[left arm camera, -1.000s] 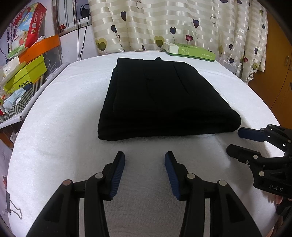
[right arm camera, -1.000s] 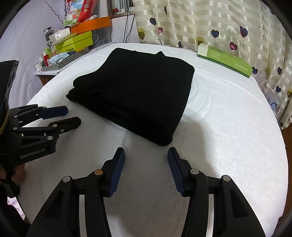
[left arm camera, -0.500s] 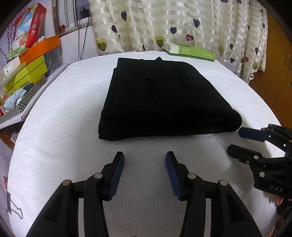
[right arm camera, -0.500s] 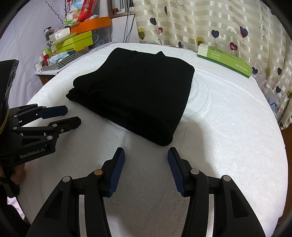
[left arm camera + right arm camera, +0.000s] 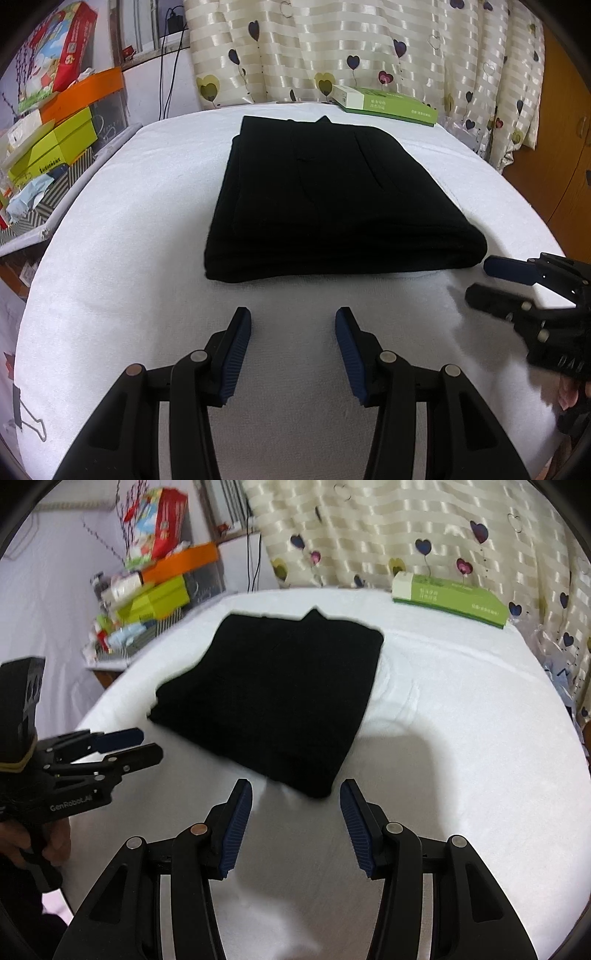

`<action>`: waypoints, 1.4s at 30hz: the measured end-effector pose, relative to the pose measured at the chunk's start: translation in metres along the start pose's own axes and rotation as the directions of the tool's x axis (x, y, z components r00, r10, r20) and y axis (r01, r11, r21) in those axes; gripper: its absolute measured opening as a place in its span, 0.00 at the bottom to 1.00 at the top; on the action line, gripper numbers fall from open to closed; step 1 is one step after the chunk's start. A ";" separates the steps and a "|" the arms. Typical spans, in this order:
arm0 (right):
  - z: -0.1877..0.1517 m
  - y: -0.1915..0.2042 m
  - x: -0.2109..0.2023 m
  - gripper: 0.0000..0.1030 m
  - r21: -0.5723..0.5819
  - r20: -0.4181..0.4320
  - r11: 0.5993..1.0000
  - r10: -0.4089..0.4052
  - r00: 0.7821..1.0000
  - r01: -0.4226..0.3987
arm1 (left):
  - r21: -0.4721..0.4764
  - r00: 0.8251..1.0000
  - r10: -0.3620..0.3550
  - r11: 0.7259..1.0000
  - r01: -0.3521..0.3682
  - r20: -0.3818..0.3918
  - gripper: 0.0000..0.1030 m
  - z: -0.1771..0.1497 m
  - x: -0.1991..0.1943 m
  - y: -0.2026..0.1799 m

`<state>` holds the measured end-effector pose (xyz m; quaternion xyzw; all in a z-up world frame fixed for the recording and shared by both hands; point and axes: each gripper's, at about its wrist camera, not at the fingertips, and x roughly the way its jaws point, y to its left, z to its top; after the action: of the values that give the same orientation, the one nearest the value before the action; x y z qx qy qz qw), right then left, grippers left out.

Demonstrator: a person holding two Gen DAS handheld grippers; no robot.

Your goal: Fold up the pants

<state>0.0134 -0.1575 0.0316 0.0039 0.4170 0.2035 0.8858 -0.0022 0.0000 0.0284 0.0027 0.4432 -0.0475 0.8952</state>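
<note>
In the left wrist view the left gripper [image 5: 293, 321] stands spread and empty at the bottom centre. The folded black pants [image 5: 332, 206] lie just above it on the white bench [image 5: 122, 258], long axis running up the frame. The right gripper [image 5: 476, 278], also spread, is at the right, near their corner.

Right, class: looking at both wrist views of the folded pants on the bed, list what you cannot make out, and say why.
- Black pants: fold count; dark layers merge, left wrist view.
- Green box: print too small, blurred, right wrist view.
- Right gripper: its handle cut off by the left wrist view's edge.
- Boxes on the side shelf: lower items hidden by the stacked clutter.
</note>
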 end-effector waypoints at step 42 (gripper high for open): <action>0.074 -0.051 0.062 0.21 0.240 0.034 0.958 0.151 0.988 -0.155 | -0.188 0.954 -0.299 0.936 0.299 0.028 0.32 0.096 0.074 0.060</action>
<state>0.1217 -0.1698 0.0252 0.1457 0.4303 0.2189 0.8635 0.1236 0.0492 0.0256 -0.1502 0.4415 -0.1404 0.8734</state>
